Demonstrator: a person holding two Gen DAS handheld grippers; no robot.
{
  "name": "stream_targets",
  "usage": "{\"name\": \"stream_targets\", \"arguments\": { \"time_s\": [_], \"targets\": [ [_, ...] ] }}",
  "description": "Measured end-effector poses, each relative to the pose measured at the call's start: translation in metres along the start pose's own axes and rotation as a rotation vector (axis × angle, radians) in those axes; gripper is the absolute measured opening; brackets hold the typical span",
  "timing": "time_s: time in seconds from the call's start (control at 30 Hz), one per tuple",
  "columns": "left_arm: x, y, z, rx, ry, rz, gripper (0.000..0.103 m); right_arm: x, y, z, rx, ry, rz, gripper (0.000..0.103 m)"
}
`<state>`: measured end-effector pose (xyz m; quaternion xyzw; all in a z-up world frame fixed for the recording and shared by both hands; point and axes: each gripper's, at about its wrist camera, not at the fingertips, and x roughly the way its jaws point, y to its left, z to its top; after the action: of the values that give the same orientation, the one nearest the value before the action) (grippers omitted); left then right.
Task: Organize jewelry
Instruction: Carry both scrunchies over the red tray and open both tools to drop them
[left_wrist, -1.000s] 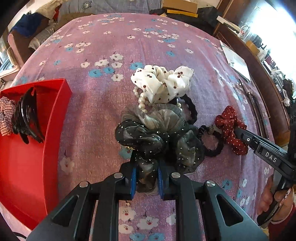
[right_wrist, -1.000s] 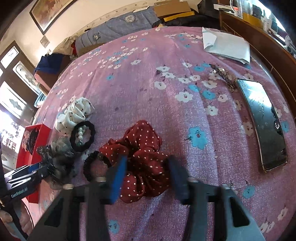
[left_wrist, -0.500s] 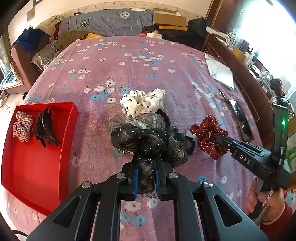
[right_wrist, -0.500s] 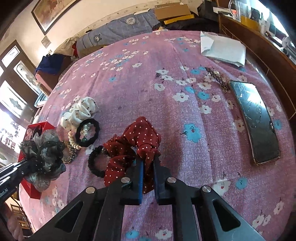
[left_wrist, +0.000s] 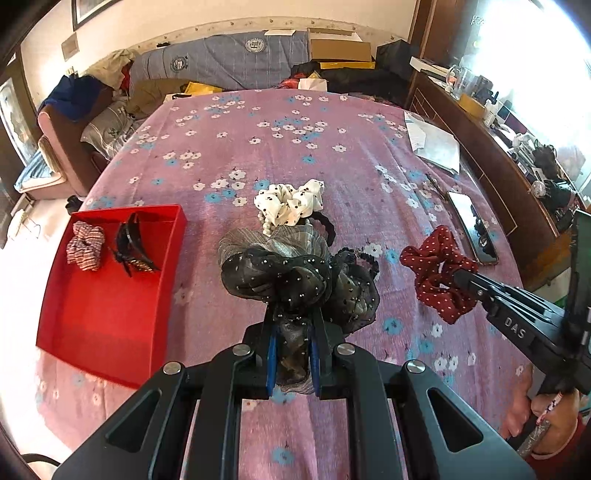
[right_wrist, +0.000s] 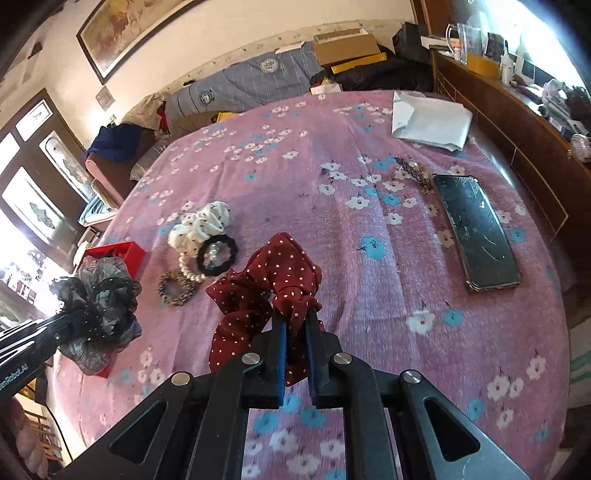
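My left gripper (left_wrist: 291, 321) is shut on a black and grey sheer scrunchie (left_wrist: 295, 273) and holds it above the bedspread. My right gripper (right_wrist: 295, 325) is shut on a dark red white-dotted scrunchie (right_wrist: 266, 291), also lifted. On the bedspread lie a white dotted scrunchie (right_wrist: 201, 225), a black hair tie (right_wrist: 216, 254), a pearl bracelet (right_wrist: 188, 269) and a leopard hair tie (right_wrist: 175, 288). A red tray (left_wrist: 107, 295) at the left holds a checked scrunchie (left_wrist: 85, 245) and a black hair claw (left_wrist: 129, 243).
A phone (right_wrist: 476, 232) lies on the bedspread at the right, with a beaded clip (right_wrist: 412, 171) and a white envelope (right_wrist: 430, 122) beyond it. A wooden bed edge (right_wrist: 517, 147) runs along the right. Pillows and boxes sit at the far end.
The right gripper shut on the red scrunchie and lifted it. The left gripper rose with the black scrunchie, baring the hair ties and bracelet under it.
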<state>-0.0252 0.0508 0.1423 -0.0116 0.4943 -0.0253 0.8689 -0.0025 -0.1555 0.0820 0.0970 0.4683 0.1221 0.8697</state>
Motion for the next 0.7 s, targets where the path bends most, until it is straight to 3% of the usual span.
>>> {"name": "stream_targets", "arguments": {
  "time_s": [0.7],
  "targets": [
    [-0.056,0.014,-0.026,0.018,-0.072,0.095,0.013,-0.059,0.053,-0.022,-0.062,-0.074,0.057,0.010]
  ]
}}
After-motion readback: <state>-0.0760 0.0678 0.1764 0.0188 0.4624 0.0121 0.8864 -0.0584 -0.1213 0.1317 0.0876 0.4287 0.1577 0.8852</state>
